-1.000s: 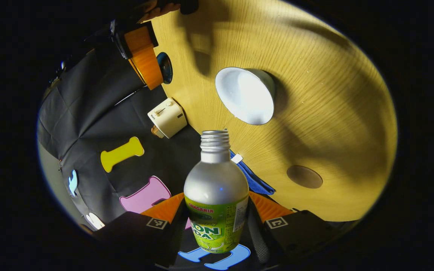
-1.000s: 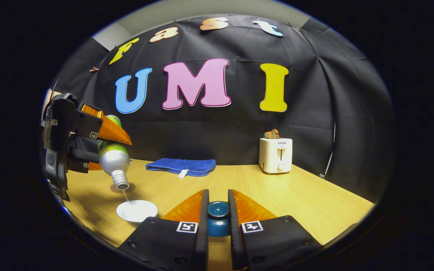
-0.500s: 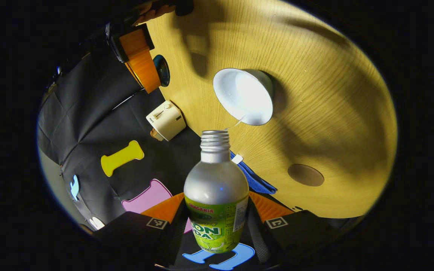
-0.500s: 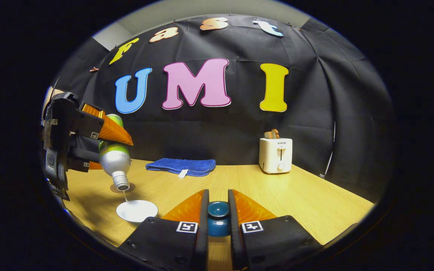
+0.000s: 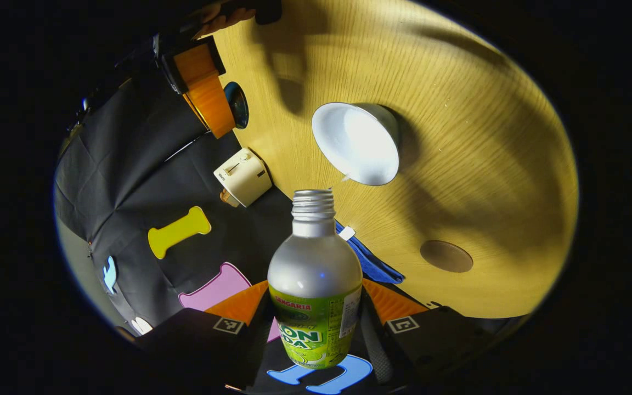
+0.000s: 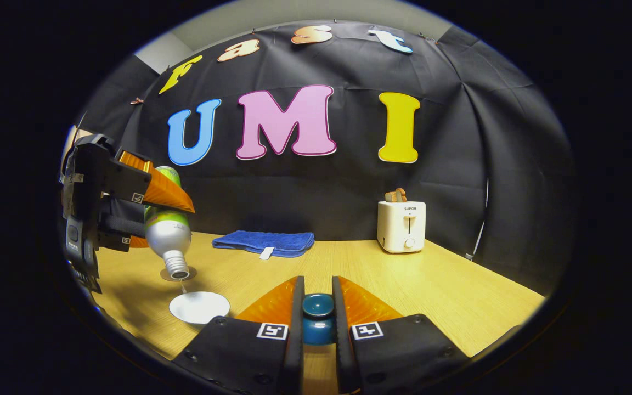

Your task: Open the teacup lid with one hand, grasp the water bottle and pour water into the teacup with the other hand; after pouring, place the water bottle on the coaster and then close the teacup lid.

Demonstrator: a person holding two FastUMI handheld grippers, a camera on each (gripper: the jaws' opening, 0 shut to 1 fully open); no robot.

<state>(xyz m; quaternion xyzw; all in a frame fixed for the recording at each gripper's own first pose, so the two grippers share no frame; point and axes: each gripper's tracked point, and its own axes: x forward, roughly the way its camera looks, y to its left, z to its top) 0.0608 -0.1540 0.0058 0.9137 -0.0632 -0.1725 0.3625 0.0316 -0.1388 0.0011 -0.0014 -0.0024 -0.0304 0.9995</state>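
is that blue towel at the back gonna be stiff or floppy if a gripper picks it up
Probably floppy: the blue towel lies folded in soft, rounded layers on the table. Likely light, since it sits low and flat. Pinched at one edge it may unfold and dangle.

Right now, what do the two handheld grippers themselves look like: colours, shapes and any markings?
Both look alike. The right gripper has two wedge-shaped ribbed orange fingers on black blocky mounts, each mount bearing a small square black-and-white marker. The left gripper shows the same orange fingers, black mounts and square markers; in the right gripper view its black body carries small white labels on the side.
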